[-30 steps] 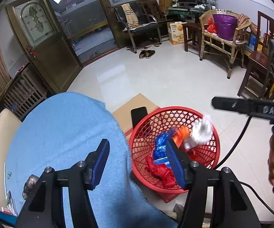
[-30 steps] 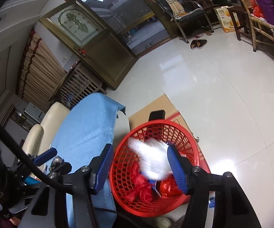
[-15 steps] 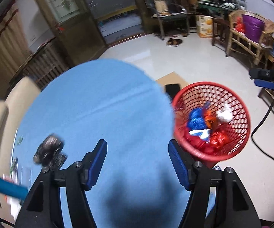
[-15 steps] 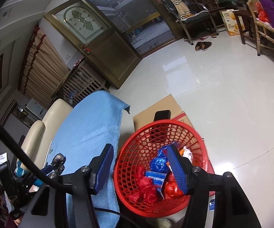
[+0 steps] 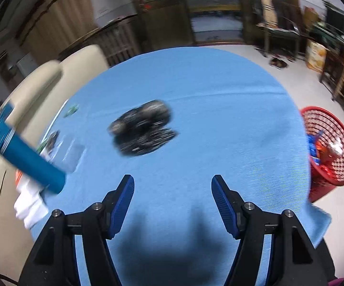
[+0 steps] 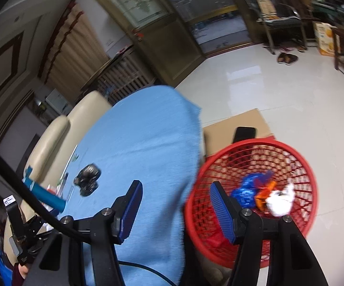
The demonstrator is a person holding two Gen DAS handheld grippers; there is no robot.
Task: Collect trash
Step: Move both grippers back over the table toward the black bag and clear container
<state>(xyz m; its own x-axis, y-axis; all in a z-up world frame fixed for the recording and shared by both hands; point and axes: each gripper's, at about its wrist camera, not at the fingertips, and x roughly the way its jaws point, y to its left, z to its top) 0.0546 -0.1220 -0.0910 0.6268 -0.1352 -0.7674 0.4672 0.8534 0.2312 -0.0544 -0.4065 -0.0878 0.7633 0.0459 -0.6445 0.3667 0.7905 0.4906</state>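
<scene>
A crumpled black wrapper (image 5: 144, 126) lies on the blue-clothed round table (image 5: 219, 119); it also shows in the right wrist view (image 6: 88, 179). My left gripper (image 5: 172, 186) is open and empty over the table, short of the wrapper. My right gripper (image 6: 175, 190) is open and empty above the gap between the table (image 6: 148, 143) and the red mesh basket (image 6: 308, 176). The basket holds white paper (image 6: 280, 201), blue and orange wrappers. The basket also shows at the right of the left wrist view (image 5: 339, 166).
A blue tube (image 5: 26, 157) and white paper (image 5: 30, 208) lie at the table's left edge. A cream sofa (image 6: 59, 128) stands behind the table. Flat cardboard (image 6: 229, 128) lies on the tiled floor by the basket. Chairs and a box stand far right.
My left gripper has swung left from the basket to over the table, facing the black wrapper. My right gripper has turned left. The white paper has landed in the basket.
</scene>
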